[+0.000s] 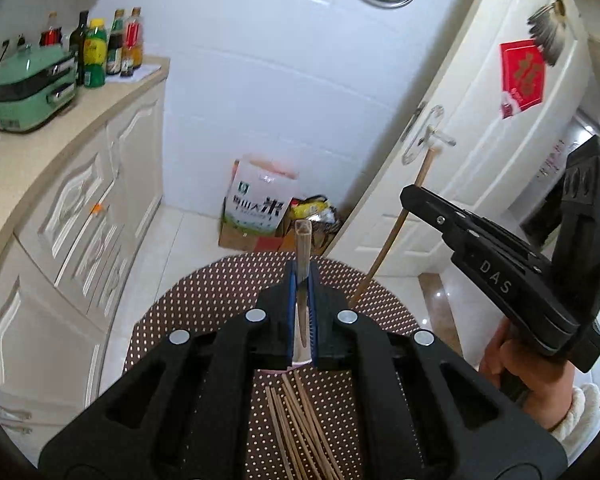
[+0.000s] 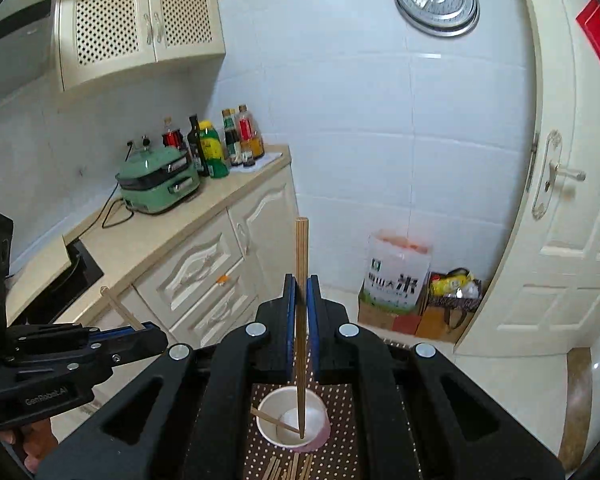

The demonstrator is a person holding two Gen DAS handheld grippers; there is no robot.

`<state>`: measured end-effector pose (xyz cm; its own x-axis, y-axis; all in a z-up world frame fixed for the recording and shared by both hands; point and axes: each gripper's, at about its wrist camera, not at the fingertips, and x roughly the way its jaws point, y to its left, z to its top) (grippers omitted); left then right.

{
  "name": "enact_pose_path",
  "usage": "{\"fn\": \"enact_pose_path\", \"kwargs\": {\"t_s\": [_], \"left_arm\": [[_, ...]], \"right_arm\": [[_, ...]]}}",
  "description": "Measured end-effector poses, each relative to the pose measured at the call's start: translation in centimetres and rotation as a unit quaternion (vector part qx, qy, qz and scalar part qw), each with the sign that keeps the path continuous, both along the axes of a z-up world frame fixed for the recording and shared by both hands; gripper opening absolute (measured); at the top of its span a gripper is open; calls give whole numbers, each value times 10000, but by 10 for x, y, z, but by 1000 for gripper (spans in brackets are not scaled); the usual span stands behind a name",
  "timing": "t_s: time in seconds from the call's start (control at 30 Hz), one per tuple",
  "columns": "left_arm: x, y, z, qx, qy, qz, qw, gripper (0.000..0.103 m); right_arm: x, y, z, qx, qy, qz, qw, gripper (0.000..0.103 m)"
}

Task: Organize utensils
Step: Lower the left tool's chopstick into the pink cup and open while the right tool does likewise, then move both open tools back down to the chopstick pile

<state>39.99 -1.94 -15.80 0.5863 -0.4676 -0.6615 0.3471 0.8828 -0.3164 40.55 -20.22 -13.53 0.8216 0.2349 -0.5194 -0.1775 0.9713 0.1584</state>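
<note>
**Trainee:** What did each gripper hold, and where was it?

**Instructor:** The right gripper [image 2: 301,280] was pressed together on one chopstick [image 2: 301,320], gripped near its upper third. The stick hung almost upright, its lower tip inside the white cup [image 2: 274,436] on the dotted mat [image 2: 340,456]. A second stick [image 2: 274,423] leaned across the cup's inside. The left gripper [image 1: 301,280] was likewise clamped on a chopstick [image 1: 302,240], with a short length projecting beyond the pads. What the pale, shiny patch between the pads was could not be settled from the left wrist view; probably reflection.

**Trainee:** And the remaining utensils?

**Instructor:** A loose bundle of chopsticks [image 1: 300,428] lay on the mat beneath the left gripper, near the cup.

**Trainee:** Handling characteristics?

**Instructor:** By judgement: light, stiff, thin, smooth wood. A stick would likely pivot between flat pads if held off-centre. Grip across the thicker end, square to the pads. The cup looked light and could tip if a stick pushed on its rim.
</note>
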Motion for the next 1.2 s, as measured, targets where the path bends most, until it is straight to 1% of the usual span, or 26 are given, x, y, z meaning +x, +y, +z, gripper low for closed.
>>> {"fn": "enact_pose_path", "kwargs": {"t_s": [0.1,0.3,0.5,0.6,0.83,0.9,1.0,1.03,1.07,1.1,1.13,1.17,1.2], "left_arm": [[1,-1,-12,76,141,19,9999,6],[-1,-8,-30,265,331,-36,9991,6],[-1,-13,-50,462,592,-115,9971,6],[-1,-16,-55,523,677,-153,9962,6],[1,-15,-59,556,775,-117,9954,7],[2,-14,-61,576,826,-100,9949,8],[2,-14,-64,684,890,-93,9936,10],[2,-15,-65,728,923,-90,9930,14],[2,-15,-66,731,945,-103,9928,18],[1,-14,-67,743,963,-108,9925,34],[0,-13,-67,770,947,-66,9925,56],[-2,-12,-66,749,874,-33,9934,58],[-3,-12,-65,722,838,-41,9939,58]], "right_arm": [[2,-1,-14,74,215,33,9997,5],[3,1,-33,14,576,90,9983,5],[0,-3,-59,82,1054,-6,9944,5],[0,-6,-68,152,1245,-59,9921,5],[-2,-9,-74,237,1414,-115,9896,5],[-3,-9,-74,277,1461,-136,9888,8],[-4,-10,-74,309,1490,-173,9882,9],[-5,-9,-74,316,1502,-175,9880,10],[-5,-9,-73,321,1504,-169,9880,15],[-7,-9,-72,297,1488,-180,9883,22],[-9,-8,-71,230,1452,-228,9889,26],[-11,-9,-70,209,1424,-251,9893,31],[-13,-10,-70,226,1409,-256,9894,32]]}}
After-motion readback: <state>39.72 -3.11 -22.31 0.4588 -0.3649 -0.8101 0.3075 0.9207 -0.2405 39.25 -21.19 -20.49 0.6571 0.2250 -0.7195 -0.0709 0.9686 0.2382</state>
